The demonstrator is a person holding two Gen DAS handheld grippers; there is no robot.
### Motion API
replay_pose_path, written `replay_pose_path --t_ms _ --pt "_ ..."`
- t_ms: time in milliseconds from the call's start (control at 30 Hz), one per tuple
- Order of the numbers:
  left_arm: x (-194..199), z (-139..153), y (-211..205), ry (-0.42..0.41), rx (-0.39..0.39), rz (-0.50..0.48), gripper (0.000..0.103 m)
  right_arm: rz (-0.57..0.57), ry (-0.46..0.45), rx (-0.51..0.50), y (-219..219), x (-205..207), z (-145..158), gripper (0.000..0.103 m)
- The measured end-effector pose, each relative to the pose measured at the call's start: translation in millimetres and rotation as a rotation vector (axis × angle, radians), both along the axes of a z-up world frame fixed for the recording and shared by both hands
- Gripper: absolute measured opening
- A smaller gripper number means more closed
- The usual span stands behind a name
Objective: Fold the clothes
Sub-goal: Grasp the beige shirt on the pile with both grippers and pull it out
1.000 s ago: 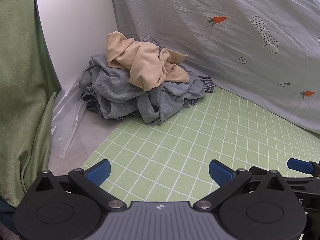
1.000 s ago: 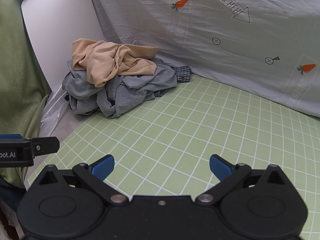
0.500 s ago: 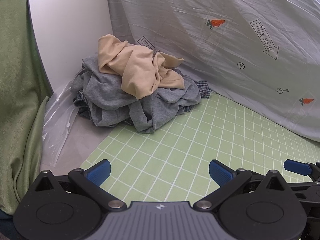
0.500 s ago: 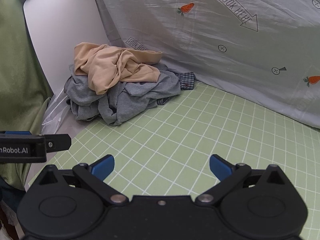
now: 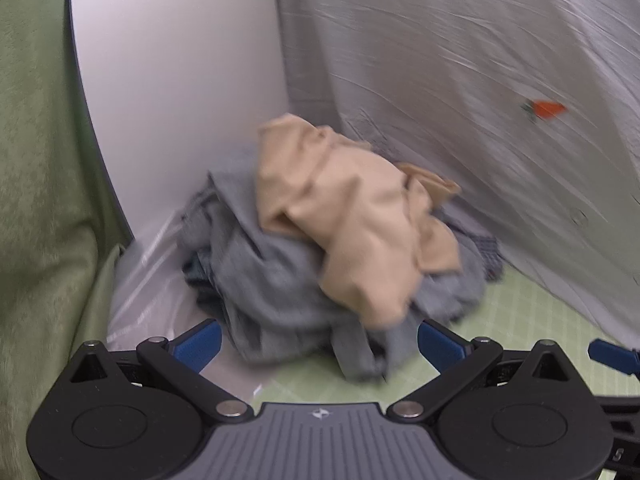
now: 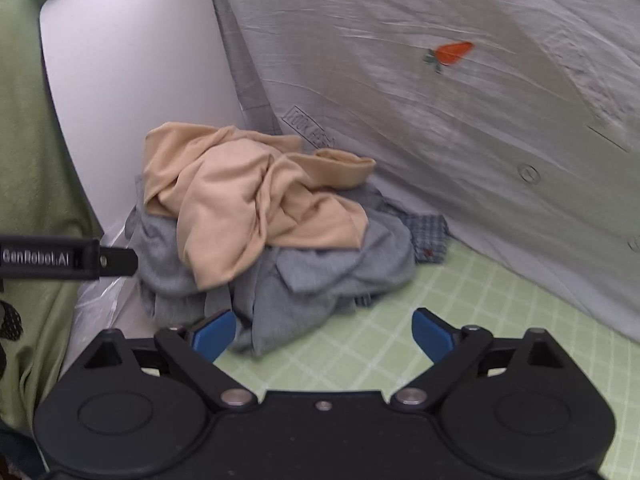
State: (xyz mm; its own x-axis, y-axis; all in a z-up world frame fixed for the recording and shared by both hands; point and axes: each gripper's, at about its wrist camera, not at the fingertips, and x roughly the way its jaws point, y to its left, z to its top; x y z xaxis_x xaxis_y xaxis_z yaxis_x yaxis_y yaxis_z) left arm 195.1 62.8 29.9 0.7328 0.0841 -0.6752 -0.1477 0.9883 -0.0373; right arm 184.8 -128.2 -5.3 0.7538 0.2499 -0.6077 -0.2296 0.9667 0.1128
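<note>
A green checked mat [image 6: 460, 320] covers the surface, closed in by a grey sheet [image 6: 440, 120] printed with carrots, a white panel [image 6: 140, 80] and a green curtain [image 5: 36, 200]. The clothes pile [image 6: 280, 272], grey garments under a beige top [image 6: 248, 200], sits in the back corner. The left gripper [image 5: 320, 344] is spread wide and empty. The right gripper [image 6: 324, 330] is closing, its pads pressing nothing. The left view is blurred; a checked garment [image 6: 430, 236] lies mostly buried.
</note>
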Motion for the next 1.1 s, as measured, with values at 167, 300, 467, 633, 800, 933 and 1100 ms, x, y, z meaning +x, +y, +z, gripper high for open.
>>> replay_pose_path --t_ms 167,300,467,633,800,933,1100 --pt "70 3 36 -0.027 -0.006 0.07 0.095 0.025 0.008 0.023 35 73 -6 0.08" --pt "115 -6 54 -0.02 -0.054 0.071 0.074 0.069 0.053 0.058 63 124 -19 0.066" --pt "136 -16 58 -0.014 -0.103 0.045 0.023 0.161 0.094 0.083 82 150 -35 0.025" --pt "125 -12 47 -0.052 -0.066 0.016 0.015 0.182 -0.007 0.005 80 120 -26 0.006" --pt "95 11 30 -0.103 -0.078 -0.036 0.013 0.062 -0.083 -0.009 40 82 -5 0.004" --pt "54 27 -1 -0.129 -0.104 -0.099 0.013 -0.04 -0.159 -0.024 -10 38 17 0.003" --pt "-22 25 -63 -0.103 -0.106 -0.217 0.013 -0.199 -0.244 -0.101 -85 -43 36 0.002"
